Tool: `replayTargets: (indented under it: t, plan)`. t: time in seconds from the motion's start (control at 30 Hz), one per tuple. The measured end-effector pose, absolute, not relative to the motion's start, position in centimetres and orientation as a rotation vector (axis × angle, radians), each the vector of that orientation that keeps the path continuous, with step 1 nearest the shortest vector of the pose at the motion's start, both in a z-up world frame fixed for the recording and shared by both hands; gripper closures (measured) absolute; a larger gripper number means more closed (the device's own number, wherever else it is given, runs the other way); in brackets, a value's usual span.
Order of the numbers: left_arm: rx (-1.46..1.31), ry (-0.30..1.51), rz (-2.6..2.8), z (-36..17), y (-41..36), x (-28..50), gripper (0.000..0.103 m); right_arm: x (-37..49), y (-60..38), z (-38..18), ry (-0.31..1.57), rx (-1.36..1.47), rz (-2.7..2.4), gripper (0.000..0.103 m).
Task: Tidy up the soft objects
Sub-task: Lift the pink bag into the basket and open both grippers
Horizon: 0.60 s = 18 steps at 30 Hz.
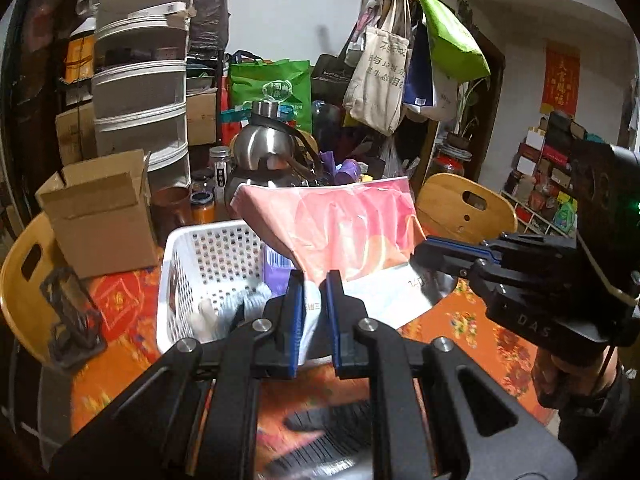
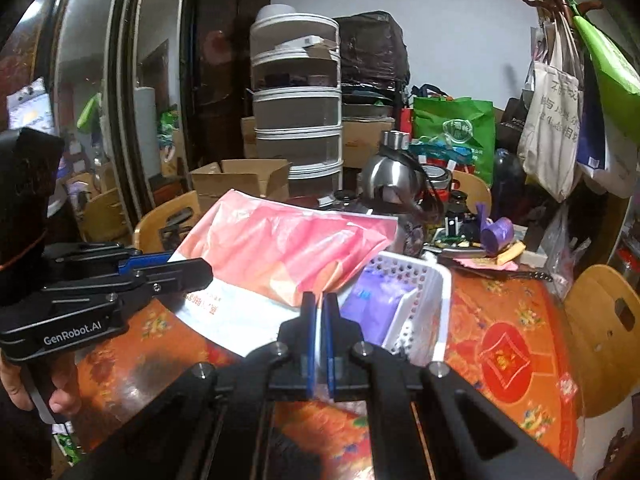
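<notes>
A large pink and white plastic pack (image 1: 340,220) hangs tilted over the white perforated basket (image 1: 172,276), held from two sides. My left gripper (image 1: 315,280) is shut on its white lower edge. My right gripper (image 1: 421,247) comes in from the right and pinches the pack's right side. In the right wrist view my right gripper (image 2: 319,300) is shut on a thin white edge of the pack (image 2: 280,248), and my left gripper (image 2: 205,270) grips its left side. Inside the basket (image 2: 438,292) lie a purple pack (image 2: 372,308) and a grey-white soft item (image 1: 250,302).
An open cardboard box (image 1: 100,216) stands left of the basket, with a steel kettle (image 1: 260,152) and jars behind. Wooden chairs (image 1: 464,208) (image 2: 600,340) ring the table with its orange cloth (image 2: 500,320). A black stand (image 1: 68,312) sits at the left edge. Dark striped fabric (image 1: 332,428) lies below.
</notes>
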State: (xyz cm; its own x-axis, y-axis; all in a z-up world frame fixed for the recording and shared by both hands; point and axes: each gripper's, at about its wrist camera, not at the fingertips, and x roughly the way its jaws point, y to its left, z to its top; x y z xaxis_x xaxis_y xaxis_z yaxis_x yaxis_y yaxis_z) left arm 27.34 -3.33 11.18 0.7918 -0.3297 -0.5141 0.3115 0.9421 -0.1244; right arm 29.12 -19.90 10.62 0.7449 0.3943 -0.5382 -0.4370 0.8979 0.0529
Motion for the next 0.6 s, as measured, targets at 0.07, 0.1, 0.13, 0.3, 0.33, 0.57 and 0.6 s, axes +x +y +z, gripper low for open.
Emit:
replayTargets:
  t: [0.07, 0.1, 0.13, 0.3, 0.33, 0.57, 0.6]
  plan:
    - [-0.026, 0.568, -0.346, 11.4, -3.4, 29.5, 0.093, 30.8, -19.9, 10.2, 0.578, -0.084, 0.449, 0.1]
    - [-0.035, 0.576, -0.348, 11.5, -3.2, 30.7, 0.093, 31.8, -19.8, 9.8, 0.59, -0.076, 0.445, 0.1]
    - [-0.048, 0.585, -0.347, 11.3, -3.0, 32.0, 0.093, 32.5, -19.7, 9.5, 0.594, -0.076, 0.445, 0.1]
    - [-0.08, 0.656, -0.301, 8.7, -2.7, 37.7, 0.062, 35.6, -18.8, 6.6, 0.655, -0.122, 0.422, 0.096]
    - [-0.068, 0.67, -0.266, 7.9, -2.7, 38.8, 0.047, 36.2, -18.7, 5.8, 0.683, -0.135, 0.398, 0.093]
    - [-0.079, 0.718, -0.167, 4.5, -1.5, 40.8, 0.029, 36.8, -20.1, 3.0, 0.739, -0.087, 0.349, 0.039]
    - [-0.072, 0.714, -0.166, 4.4, -1.6, 40.7, 0.028, 36.8, -20.3, 3.0, 0.741, -0.074, 0.351, 0.039]
